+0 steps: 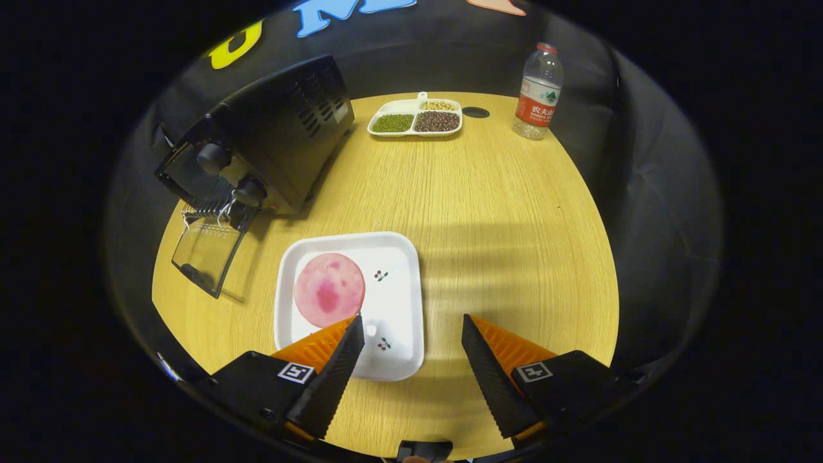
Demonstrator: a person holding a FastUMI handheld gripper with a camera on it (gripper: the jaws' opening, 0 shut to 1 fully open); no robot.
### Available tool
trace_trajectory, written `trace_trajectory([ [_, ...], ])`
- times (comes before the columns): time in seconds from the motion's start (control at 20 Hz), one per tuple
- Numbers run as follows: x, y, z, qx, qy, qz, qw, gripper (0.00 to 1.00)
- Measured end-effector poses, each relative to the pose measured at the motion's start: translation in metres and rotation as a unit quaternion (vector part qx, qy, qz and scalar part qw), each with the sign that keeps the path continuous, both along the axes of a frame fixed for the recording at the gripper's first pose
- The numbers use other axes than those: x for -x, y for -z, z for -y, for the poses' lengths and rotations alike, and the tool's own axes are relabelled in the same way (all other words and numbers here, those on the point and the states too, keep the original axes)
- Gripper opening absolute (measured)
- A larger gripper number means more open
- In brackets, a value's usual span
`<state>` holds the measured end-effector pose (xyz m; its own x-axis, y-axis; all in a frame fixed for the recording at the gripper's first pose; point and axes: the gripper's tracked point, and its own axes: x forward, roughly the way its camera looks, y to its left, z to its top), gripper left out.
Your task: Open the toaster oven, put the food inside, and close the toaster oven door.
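A black toaster oven [276, 138] stands on the far left of the round wooden table [501, 212], its glass door [206, 254] folded down flat and a wire rack showing at the mouth. A round pink slice of food [329, 289] lies on a white square plate [392, 257] just ahead of my left finger. My gripper [411, 325] hovers open above the near edge of the plate, nothing between its fingers. The left fingertip [355, 325] sits beside the slice's near rim.
At the table's far side sits a white divided dish [416, 117] with green, dark and pale beans. A clear water bottle [539, 91] with a red label stands to its right. A small dark hole [476, 112] lies between them.
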<state>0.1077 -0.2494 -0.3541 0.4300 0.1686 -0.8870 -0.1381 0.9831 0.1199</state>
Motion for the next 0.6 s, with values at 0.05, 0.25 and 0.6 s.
trace_trajectory([
  [0.05,-0.004,0.004,0.000,0.000,0.002,-0.007,1.000,0.98],
  [0.25,-0.008,0.014,-0.004,0.013,-0.006,-0.029,0.999,0.95],
  [0.6,-0.010,0.017,-0.013,0.023,-0.028,-0.054,0.998,0.50],
])
